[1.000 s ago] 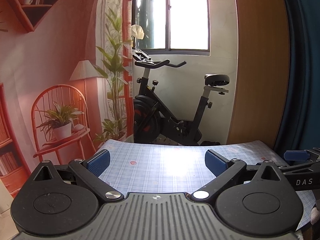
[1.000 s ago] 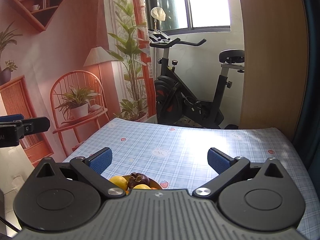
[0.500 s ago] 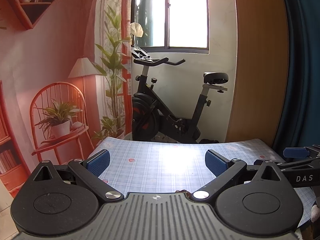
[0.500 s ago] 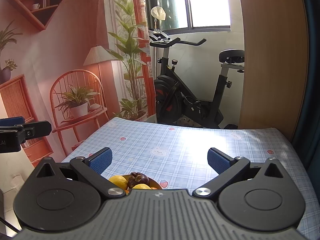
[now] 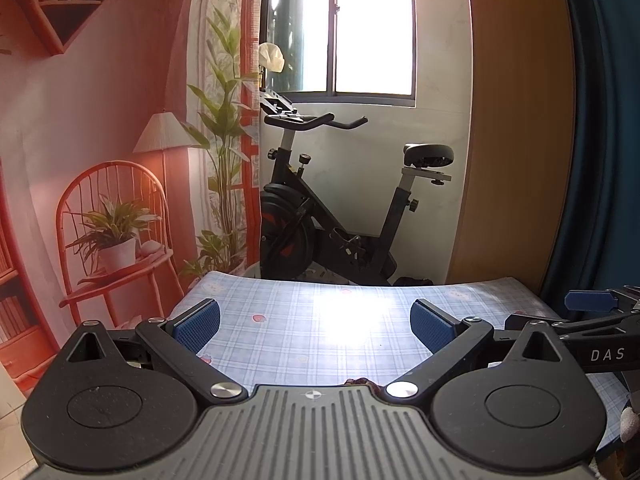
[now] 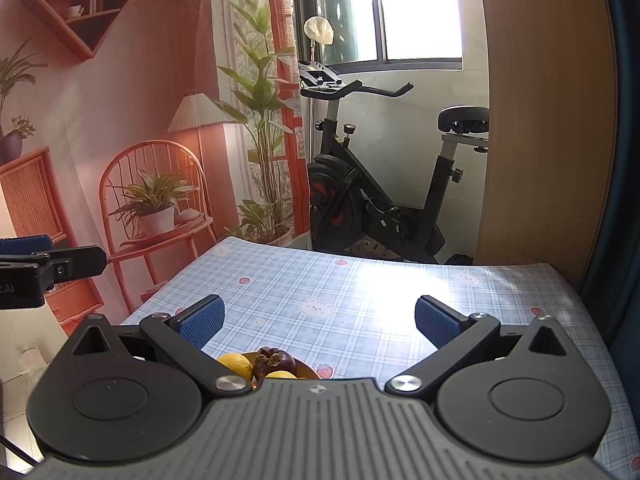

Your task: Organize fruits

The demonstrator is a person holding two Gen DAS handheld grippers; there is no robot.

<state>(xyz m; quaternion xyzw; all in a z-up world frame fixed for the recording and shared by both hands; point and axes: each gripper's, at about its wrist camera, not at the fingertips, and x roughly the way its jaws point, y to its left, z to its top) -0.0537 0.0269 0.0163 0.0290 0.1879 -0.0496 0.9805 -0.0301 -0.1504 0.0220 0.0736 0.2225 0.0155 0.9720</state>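
Nearest me, my right gripper (image 6: 318,316) has its blue pads spread wide and empty above an orange bowl (image 6: 301,369) holding a dark purple mangosteen (image 6: 276,361) and yellow citrus fruits (image 6: 235,363), all resting on the blue checked tablecloth (image 6: 360,280). My left gripper (image 5: 316,322) is likewise wide apart, gripping nothing, over the same cloth. Beyond the table stands a black exercise bike (image 5: 340,208).

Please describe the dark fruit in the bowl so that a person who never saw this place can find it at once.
Start at the table with the blue checked cloth in front of the exercise bike. At its near edge, just ahead of the right gripper and half hidden by its body, sits an orange bowl of fruit. The mangosteen is the only dark purple-brown fruit, beside a yellow lemon.
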